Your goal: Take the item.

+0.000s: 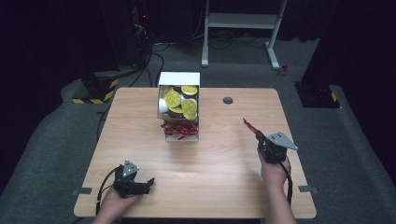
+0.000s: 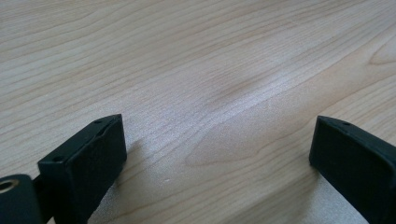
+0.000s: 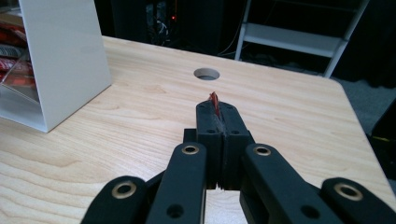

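A white two-tier box [image 1: 179,106] stands at the table's far middle, with yellow-lidded cups [image 1: 173,98] in its upper tier and red sachets [image 1: 180,129] in the lower one. My right gripper [image 1: 258,134] is over the table's right side, shut on one thin red sachet [image 1: 248,125] that pokes out from its tips; the sachet [image 3: 214,101] shows between the pressed jaws, with the box's white side [image 3: 63,56] to the left. My left gripper [image 1: 148,183] rests low near the front left edge, jaws wide apart over bare wood, its pads [image 2: 88,158] holding nothing.
A round cable hole [image 1: 228,100] sits in the wooden table [image 1: 224,172] behind the right gripper. Beyond the table are a white desk frame [image 1: 240,21], black stands with yellow-black tape [image 1: 95,88] and cables on grey carpet.
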`<action>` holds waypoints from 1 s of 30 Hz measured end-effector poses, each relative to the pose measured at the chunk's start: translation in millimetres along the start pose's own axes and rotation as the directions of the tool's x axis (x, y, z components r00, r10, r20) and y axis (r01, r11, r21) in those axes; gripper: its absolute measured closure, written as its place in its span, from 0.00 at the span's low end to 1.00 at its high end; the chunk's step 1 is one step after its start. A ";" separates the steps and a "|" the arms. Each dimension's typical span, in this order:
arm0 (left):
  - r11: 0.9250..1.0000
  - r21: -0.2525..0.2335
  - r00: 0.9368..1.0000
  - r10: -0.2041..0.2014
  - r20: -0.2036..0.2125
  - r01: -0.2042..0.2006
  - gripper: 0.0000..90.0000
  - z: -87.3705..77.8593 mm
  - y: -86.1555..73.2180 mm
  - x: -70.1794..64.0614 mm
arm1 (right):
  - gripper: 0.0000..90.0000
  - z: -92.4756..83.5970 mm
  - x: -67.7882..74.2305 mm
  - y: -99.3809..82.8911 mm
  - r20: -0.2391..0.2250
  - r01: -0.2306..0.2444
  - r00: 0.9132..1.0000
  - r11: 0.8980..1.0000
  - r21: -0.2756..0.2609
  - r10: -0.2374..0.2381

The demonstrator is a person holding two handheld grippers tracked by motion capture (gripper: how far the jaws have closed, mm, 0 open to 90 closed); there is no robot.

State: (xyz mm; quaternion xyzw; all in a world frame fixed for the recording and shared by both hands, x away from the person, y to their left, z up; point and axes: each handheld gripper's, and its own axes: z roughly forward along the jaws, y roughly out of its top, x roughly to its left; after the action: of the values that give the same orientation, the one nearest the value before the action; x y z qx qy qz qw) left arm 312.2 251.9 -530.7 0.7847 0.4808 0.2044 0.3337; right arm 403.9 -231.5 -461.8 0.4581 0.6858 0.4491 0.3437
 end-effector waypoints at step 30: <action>1.000 -0.006 1.000 0.004 0.000 -0.004 0.06 -1.4 -1.2 -0.6 | 0.98 39.8 6.2 -28.8 0.013 0.027 0.999 0.981 0.190 -0.030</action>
State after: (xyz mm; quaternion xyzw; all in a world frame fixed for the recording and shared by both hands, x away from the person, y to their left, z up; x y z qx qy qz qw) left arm 310.3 252.2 -530.6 0.7847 0.4786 0.2064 0.3357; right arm 427.7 -218.8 -503.3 0.4824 0.7293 0.3730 0.3102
